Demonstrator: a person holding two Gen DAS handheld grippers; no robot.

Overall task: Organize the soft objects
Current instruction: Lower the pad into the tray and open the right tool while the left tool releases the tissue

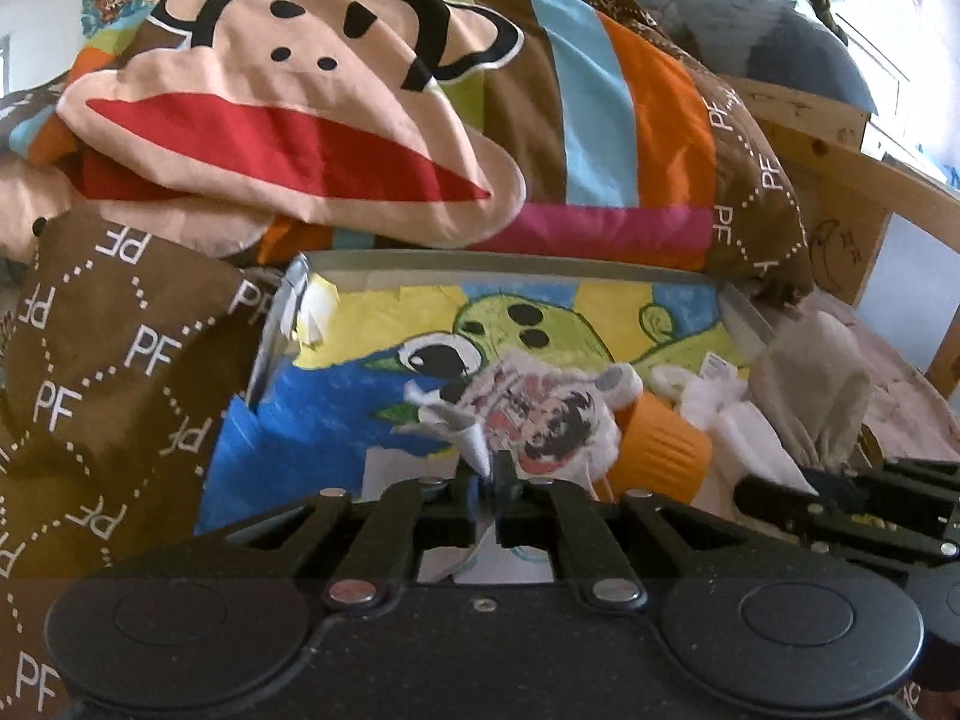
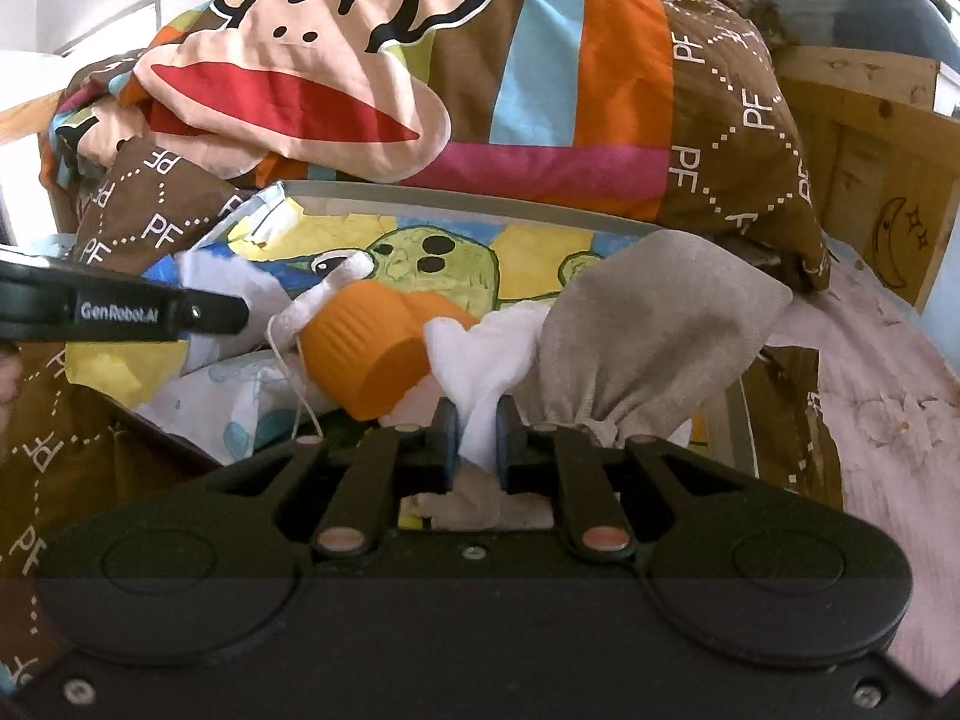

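My left gripper (image 1: 489,468) is shut on a corner of a white cloth printed with a cartoon face (image 1: 540,420), held above a grey box (image 1: 480,261) with a painted frog picture inside. My right gripper (image 2: 478,426) is shut on a white soft cloth (image 2: 486,342), with a beige fabric piece (image 2: 648,324) bunched beside it. An orange ribbed plush piece (image 2: 372,342) lies in the box between the two grippers; it also shows in the left wrist view (image 1: 660,456). The left gripper's finger shows in the right wrist view (image 2: 138,312).
A bulky monkey-face duvet (image 1: 288,120) with brown "PF" fabric (image 1: 108,372) lies piled behind and left of the box. A wooden bed frame (image 1: 852,180) stands at the right, with a pink sheet (image 2: 888,420) below it. A grey pillow (image 1: 750,12) sits at the far right.
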